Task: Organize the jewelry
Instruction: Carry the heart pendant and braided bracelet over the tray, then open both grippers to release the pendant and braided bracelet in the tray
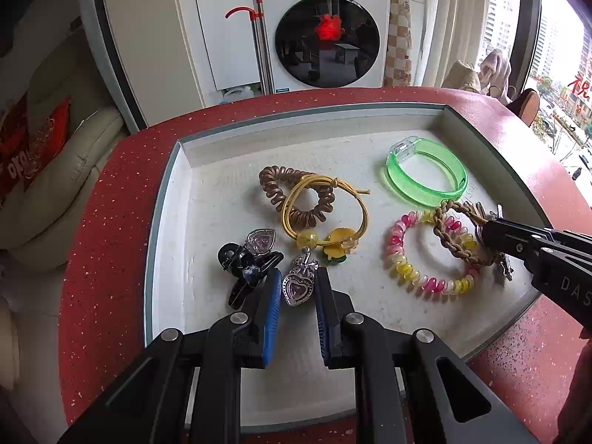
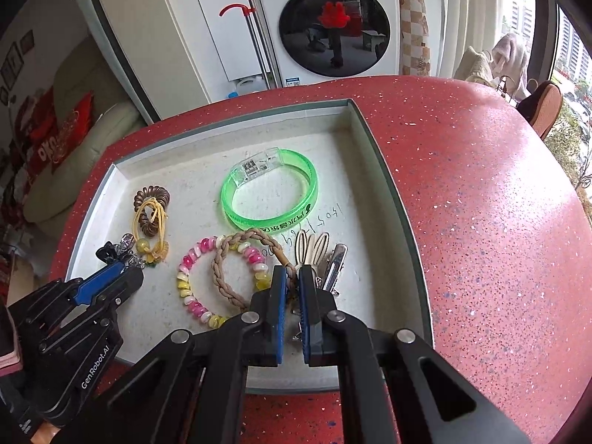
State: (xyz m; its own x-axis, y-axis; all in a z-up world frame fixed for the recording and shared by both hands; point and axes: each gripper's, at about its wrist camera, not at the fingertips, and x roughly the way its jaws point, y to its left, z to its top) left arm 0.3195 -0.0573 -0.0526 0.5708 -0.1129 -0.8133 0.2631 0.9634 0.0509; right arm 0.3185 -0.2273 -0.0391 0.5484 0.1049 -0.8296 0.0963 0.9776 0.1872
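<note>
Blue-padded fingers of the left claw (image 1: 296, 285) sit low over the near part of a shallow white tray (image 1: 174, 199), partly open, with a silver heart pendant (image 1: 297, 288) between them; the pads look close to it on both sides, but I cannot tell whether they press on it. Just left of that pendant lies a black hair clip (image 1: 240, 262) carrying a clear heart charm (image 1: 261, 240).

Toward the tray's near right corner the right claw (image 2: 292, 281) is closed on the end of a braided tan cord loop (image 2: 229, 277), its pads almost together with the cord pinched between them. This loop lies across a pink, yellow and white spiral hair tie (image 2: 192, 288). Touching the claw on its right side is a small bunch of metal hair clips (image 2: 333, 262) and pale looped pins (image 2: 314, 246).

At the tray's middle left, a yellow elastic band (image 1: 325, 207) with a yellow flower (image 1: 336, 240) overlaps a brown spiral hair tie (image 1: 281, 185). Near the far right corner rests a clear green bangle (image 1: 425, 174) with a transparent clasp, just beyond the braided loop.

Carrying the tray is a red speckled counter (image 2: 481, 185), its right side bare. Past the counter's far edge stands a white washing machine (image 2: 333, 26), with a red-handled mop (image 2: 251, 29) leaning beside it.
</note>
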